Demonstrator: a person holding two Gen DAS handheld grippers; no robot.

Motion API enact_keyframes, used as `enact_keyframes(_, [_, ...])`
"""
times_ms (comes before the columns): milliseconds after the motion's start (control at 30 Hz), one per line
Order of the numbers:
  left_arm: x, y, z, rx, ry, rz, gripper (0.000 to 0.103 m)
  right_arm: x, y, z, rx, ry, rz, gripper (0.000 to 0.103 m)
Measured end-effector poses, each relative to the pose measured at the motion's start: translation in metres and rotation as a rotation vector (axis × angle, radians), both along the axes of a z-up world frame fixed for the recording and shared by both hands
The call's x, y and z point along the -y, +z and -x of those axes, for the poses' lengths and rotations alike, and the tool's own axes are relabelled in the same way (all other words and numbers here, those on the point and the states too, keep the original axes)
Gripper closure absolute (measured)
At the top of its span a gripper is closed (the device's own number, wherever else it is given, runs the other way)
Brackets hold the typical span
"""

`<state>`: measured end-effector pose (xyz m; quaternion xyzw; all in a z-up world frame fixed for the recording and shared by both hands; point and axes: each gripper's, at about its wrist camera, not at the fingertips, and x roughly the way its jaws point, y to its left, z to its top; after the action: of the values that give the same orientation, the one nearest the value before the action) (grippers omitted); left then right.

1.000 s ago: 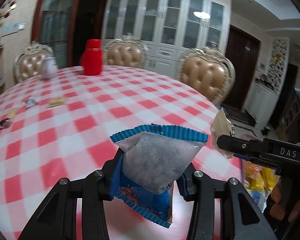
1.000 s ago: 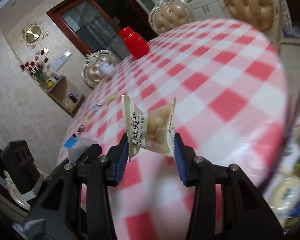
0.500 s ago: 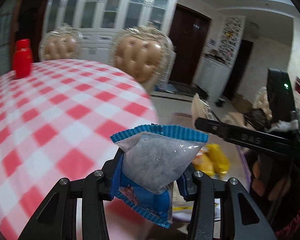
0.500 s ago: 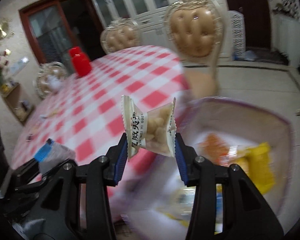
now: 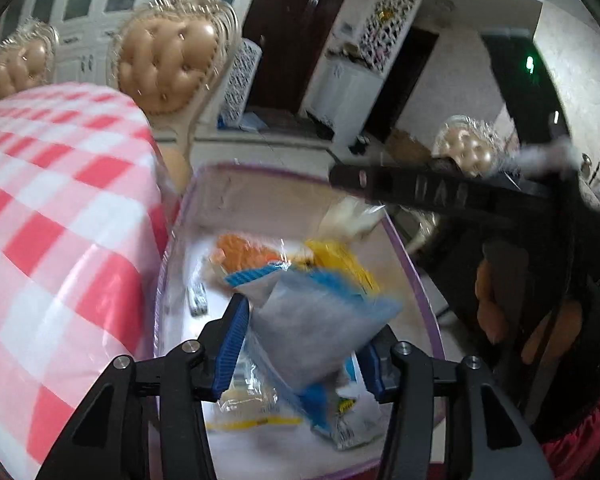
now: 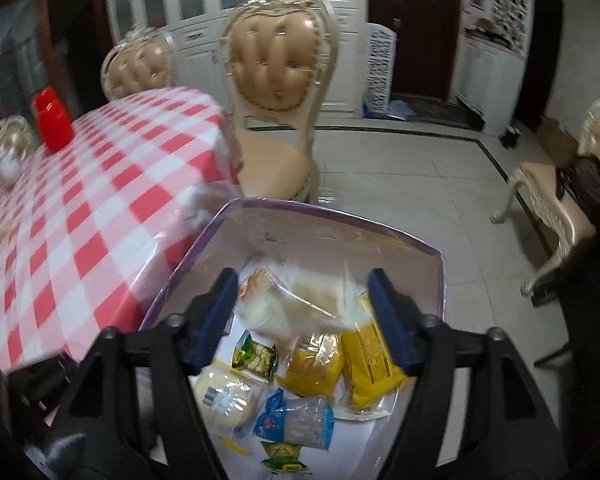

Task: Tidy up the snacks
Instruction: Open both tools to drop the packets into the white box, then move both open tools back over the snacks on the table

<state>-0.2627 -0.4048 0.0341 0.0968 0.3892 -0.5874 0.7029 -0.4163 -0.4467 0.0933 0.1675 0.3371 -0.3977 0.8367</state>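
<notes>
Both grippers hang over a purple-rimmed white box [image 6: 320, 212] beside the table. My left gripper [image 5: 306, 328] has its jaws opening. The blue-edged clear snack packet [image 5: 312, 320] sits tilted and blurred between them, loose from the left pad. My right gripper [image 6: 300, 280] is opening too, its jaws wide apart. A pale snack packet [image 6: 312, 304] drops, blurred, between them into the box. In the left wrist view the same pale packet [image 5: 352, 216] shows under the right gripper's finger [image 5: 420, 192].
The box holds several snacks: yellow packets [image 6: 368, 352], a blue-edged packet [image 6: 296, 420], a green packet [image 6: 256, 356], a round bun [image 6: 224, 396]. The checked table [image 6: 100, 200] with a red canister [image 6: 54, 126] lies left. A padded chair [image 6: 280, 60] stands behind, another chair [image 6: 580, 200] right.
Both grippers swung from above the table to above the box. The right jaws spread and let the pale packet go. The left jaws widened and the blue packet tipped over.
</notes>
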Motion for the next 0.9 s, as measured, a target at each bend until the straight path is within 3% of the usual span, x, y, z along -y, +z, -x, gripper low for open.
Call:
enact_keyframes(67, [-0.013, 0.004, -0.004, 0.034, 0.01, 0.021, 0.049, -0.005, 0.003, -0.001, 0.025, 0.002, -0.005, 0.026])
enact_keyframes(133, [-0.035, 0.013, -0.016, 0.096, 0.052, 0.046, 0.04, -0.015, 0.007, -0.008, 0.05, 0.022, 0.003, 0.025])
enact_keyframes(233, [-0.082, 0.028, -0.044, 0.199, 0.177, 0.078, 0.029, -0.04, 0.01, -0.029, 0.102, 0.084, -0.01, 0.025])
enact_keyframes(300, [-0.114, 0.035, -0.067, 0.22, 0.263, 0.091, 0.022, -0.062, 0.007, -0.054, 0.122, 0.17, -0.035, 0.024])
enact_keyframes(600, [-0.314, 0.058, -0.232, 0.298, 0.862, 0.053, 0.02, -0.183, -0.023, -0.209, 0.104, 0.611, -0.16, 0.023])
enact_keyframes(767, [-0.47, 0.056, -0.314, 0.249, 1.311, 0.112, 0.02, -0.237, -0.042, -0.315, 0.048, 0.809, -0.18, 0.022])
enact_keyframes(900, [-0.582, 0.027, -0.334, 0.047, 1.569, 0.273, 0.02, -0.266, -0.059, -0.395, -0.01, 0.893, -0.161, 0.022])
